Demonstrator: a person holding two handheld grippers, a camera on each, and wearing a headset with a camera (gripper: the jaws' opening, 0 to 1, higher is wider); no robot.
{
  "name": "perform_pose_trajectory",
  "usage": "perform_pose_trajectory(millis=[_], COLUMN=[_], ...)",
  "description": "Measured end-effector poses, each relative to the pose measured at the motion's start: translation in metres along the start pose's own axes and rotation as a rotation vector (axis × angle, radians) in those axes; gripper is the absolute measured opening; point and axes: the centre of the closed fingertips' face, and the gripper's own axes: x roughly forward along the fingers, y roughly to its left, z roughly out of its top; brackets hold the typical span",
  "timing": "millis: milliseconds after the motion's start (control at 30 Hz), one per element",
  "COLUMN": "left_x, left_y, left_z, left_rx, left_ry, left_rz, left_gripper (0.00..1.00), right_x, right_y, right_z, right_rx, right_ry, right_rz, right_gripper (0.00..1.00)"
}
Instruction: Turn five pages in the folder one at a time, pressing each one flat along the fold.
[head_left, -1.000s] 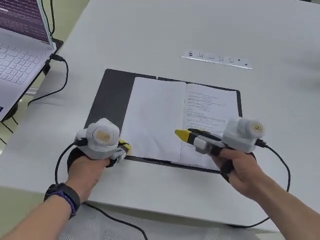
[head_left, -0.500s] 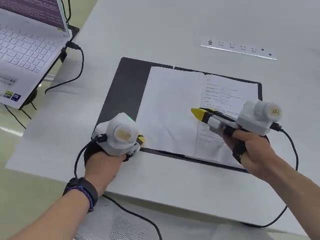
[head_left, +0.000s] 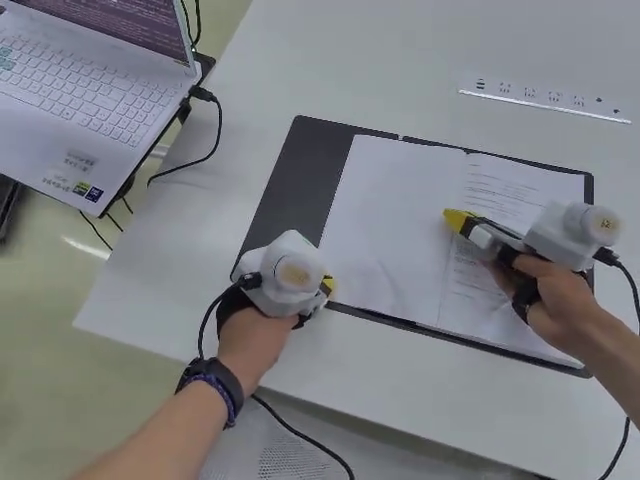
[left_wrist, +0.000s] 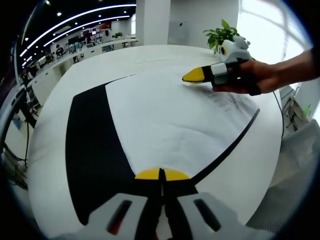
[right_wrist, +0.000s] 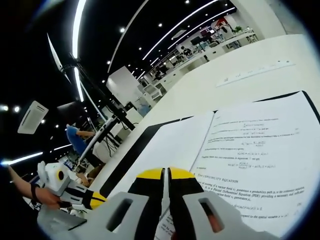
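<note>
White table with an open folder on it

A white table (head_left: 330, 90) is seen, and an open folder (head_left: 300, 190) is laid flat on it near the front edge, slightly turned against that edge. The black cover of the folder is left bare at the left side; white pages are spread over the rest. A narrow white socket strip (head_left: 545, 100) is placed on the table behind the folder, well apart from it. A black cable (head_left: 200, 150) is looped over the left edge, towards a laptop (head_left: 90, 90) just beside the table; whether the laptop is carried by the table cannot be told.
</note>
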Motion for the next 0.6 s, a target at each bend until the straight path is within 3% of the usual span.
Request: perform_pose_trajectory(millis=[167,300,600], left_x=[0.000,0.000,0.000], left_y=[0.000,0.000,0.000], left_z=[0.000,0.001,0.001], left_rx=[-0.006,-0.006,-0.002], left_ry=[0.001,0.002,0.001], left_rz=[0.003,0.008,0.009], left_gripper=[0.00,0.00,0.00], right_x=[0.004,0.005,0.014], right_y=[0.000,0.000,-0.013], right_z=[-0.005,-0.001,0.017], right_rx=[-0.001,0.006,0.035], right_ry=[0.016,0.002,-0.052], right_rz=[0.006,0.015,-0.018], right_gripper=[0.00,0.00,0.00])
